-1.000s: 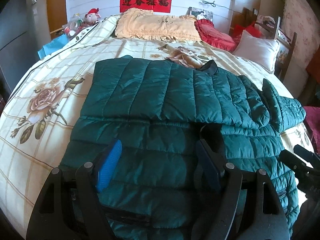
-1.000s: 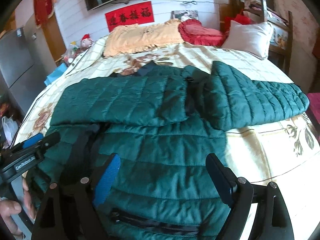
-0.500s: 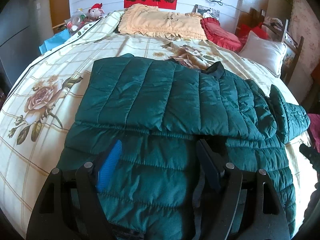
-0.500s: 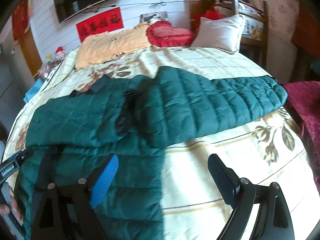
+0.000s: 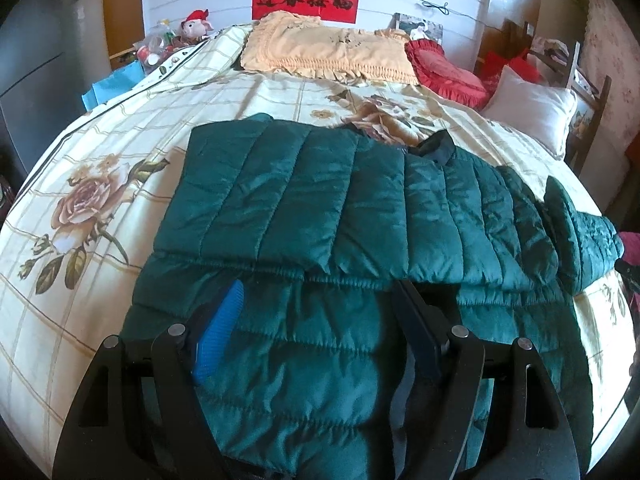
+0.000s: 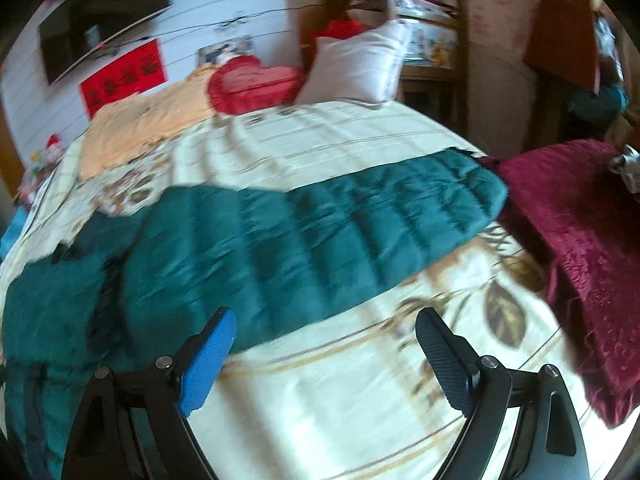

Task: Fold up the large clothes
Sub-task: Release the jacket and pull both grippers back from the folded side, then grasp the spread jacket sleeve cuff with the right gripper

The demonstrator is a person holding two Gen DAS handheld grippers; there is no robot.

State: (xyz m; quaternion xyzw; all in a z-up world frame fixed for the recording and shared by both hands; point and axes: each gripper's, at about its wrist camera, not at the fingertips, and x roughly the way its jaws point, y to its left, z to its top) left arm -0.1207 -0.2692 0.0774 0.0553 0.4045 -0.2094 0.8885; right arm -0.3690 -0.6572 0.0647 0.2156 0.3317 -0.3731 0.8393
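A dark green quilted jacket (image 5: pixel 320 208) lies spread on the bed, its left sleeve folded across the chest. My left gripper (image 5: pixel 320 300) hovers open over the jacket's lower body, nothing between its fingers. In the right wrist view the jacket's other sleeve (image 6: pixel 360 232) stretches out to the right over the floral bedspread (image 6: pixel 320 380). My right gripper (image 6: pixel 324 328) stands open above the bare bedspread just in front of that sleeve, holding nothing. This view is blurred by motion.
A yellow pillow (image 5: pixel 332 52), a red cushion (image 5: pixel 444 72) and a white pillow (image 5: pixel 528 108) sit at the head of the bed. A dark red cloth (image 6: pixel 580 248) drapes at the bed's right side. A wooden chair (image 6: pixel 432 60) stands behind it.
My right gripper has swept right, from over the jacket's body to the bedspread beside the outstretched sleeve. The left gripper has stayed over the jacket's lower part.
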